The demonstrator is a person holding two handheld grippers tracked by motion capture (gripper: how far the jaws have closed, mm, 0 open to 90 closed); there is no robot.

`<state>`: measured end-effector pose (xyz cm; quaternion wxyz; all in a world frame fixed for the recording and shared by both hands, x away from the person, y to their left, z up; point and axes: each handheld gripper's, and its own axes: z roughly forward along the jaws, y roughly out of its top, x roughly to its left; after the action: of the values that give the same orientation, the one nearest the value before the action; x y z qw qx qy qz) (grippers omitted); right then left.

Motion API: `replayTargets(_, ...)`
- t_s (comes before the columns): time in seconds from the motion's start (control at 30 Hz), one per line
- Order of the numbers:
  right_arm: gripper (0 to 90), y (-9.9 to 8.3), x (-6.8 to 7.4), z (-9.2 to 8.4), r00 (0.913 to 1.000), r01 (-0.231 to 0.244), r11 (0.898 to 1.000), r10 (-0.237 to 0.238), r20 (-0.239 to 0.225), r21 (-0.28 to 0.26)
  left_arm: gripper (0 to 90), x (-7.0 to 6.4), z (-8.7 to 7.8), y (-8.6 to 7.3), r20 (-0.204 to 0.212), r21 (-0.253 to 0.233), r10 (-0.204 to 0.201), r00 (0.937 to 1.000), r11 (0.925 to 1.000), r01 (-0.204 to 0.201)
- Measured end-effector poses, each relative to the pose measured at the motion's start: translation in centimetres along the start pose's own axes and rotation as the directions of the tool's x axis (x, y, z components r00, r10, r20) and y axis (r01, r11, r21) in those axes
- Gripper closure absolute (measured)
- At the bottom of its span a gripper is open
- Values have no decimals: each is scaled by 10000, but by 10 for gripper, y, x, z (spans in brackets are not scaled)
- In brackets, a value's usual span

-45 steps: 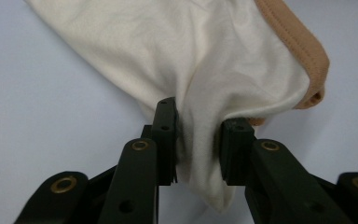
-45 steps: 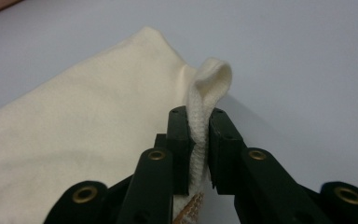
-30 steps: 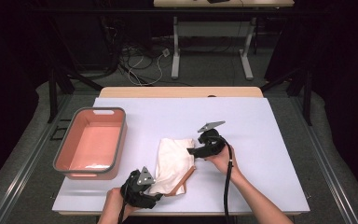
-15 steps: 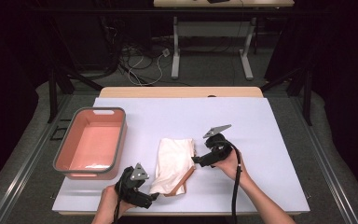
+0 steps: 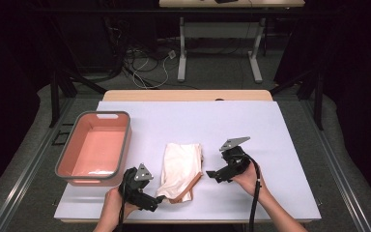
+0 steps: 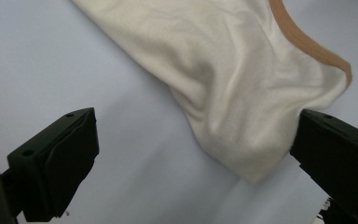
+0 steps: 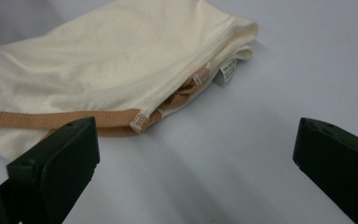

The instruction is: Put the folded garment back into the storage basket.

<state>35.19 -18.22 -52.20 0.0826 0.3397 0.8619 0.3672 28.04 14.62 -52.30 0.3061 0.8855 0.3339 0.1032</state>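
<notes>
Left gripper (image 5: 158, 199): near front edge of table (image 5: 290, 145), jaws wide after just opening, holding nothing; lower corner of the cloth (image 6: 223, 93) lies between them, beside one jaw. Right gripper (image 5: 210, 175): jaws wide after just opening, nothing held; just off the cloth's right side, tan-trimmed hem near one jaw. Cloth: cream, folded, flat on the table, front of centre, between both grippers. Pink bin (image 5: 95, 147): left edge, apart from cloth.

My two black grippers, left gripper (image 5: 158, 202) and right gripper (image 5: 210, 174), grey three-cornered plates on top, black cables trailing, blocky jaws with small screw holes, bare forearms
</notes>
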Motion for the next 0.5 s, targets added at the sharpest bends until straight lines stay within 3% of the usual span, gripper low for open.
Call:
replayTargets(0.27, 0, -10, 1, -12, 10000, 16, 9999, -15, 53, -163, 0, 4, 5, 15, -215, 2, -67, 9997, 10000, 67)
replayTargets(0.5, 0, -20, 4, -18, 9999, -137, 9997, 136, -50, -209, 0, 9, 14, 35, -158, -6, -188, 9997, 9998, 188)
